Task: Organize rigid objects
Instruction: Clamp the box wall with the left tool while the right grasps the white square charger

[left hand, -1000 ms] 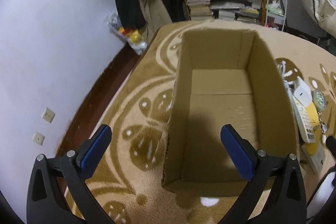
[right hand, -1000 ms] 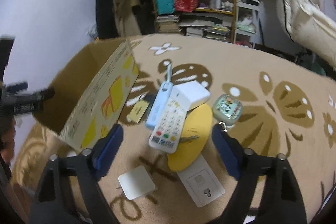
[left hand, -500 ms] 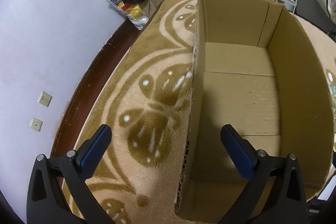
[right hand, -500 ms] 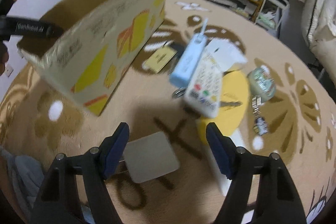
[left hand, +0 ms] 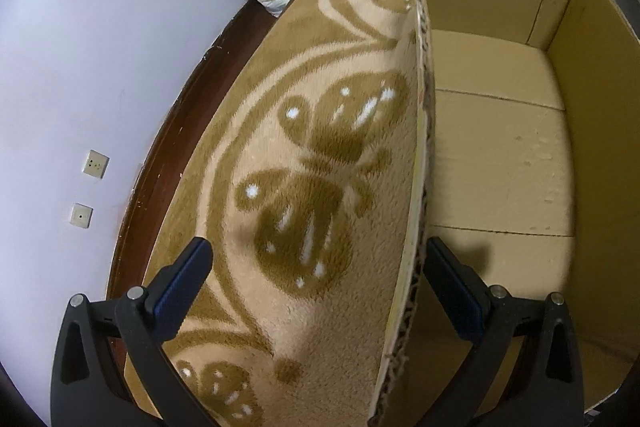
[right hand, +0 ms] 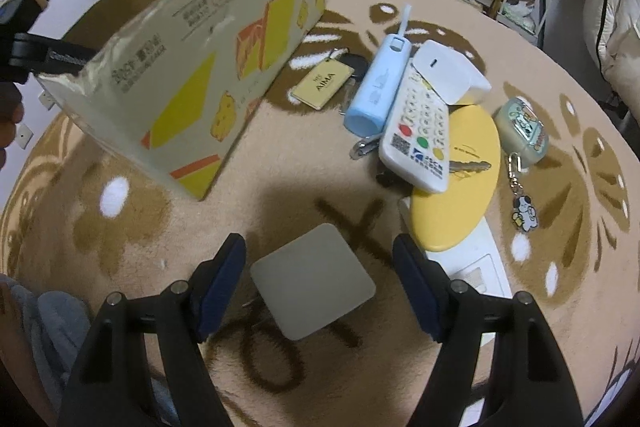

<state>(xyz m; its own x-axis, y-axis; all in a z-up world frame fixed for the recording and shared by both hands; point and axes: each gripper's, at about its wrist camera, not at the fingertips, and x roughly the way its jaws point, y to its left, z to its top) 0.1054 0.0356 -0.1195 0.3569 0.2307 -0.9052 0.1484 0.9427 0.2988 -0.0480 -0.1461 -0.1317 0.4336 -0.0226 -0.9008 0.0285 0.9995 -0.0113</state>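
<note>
- One cardboard box (right hand: 208, 75) stands open and empty on the rug (right hand: 560, 287), far-left of the clutter; the left tool (left hand: 316, 279) straddles its near wall, jaws apart, perhaps brushing it.
- One yellow disc (right hand: 456, 203), one remote (right hand: 420, 131), one blue tube (right hand: 380, 87), one white case (right hand: 448, 71) lie far-right.
- One grey square pad (right hand: 312, 285) lies flat directly between the right tool (right hand: 320, 287)'s fingers, which have just narrowed yet stay clear of it, corners toward each pad.
</note>
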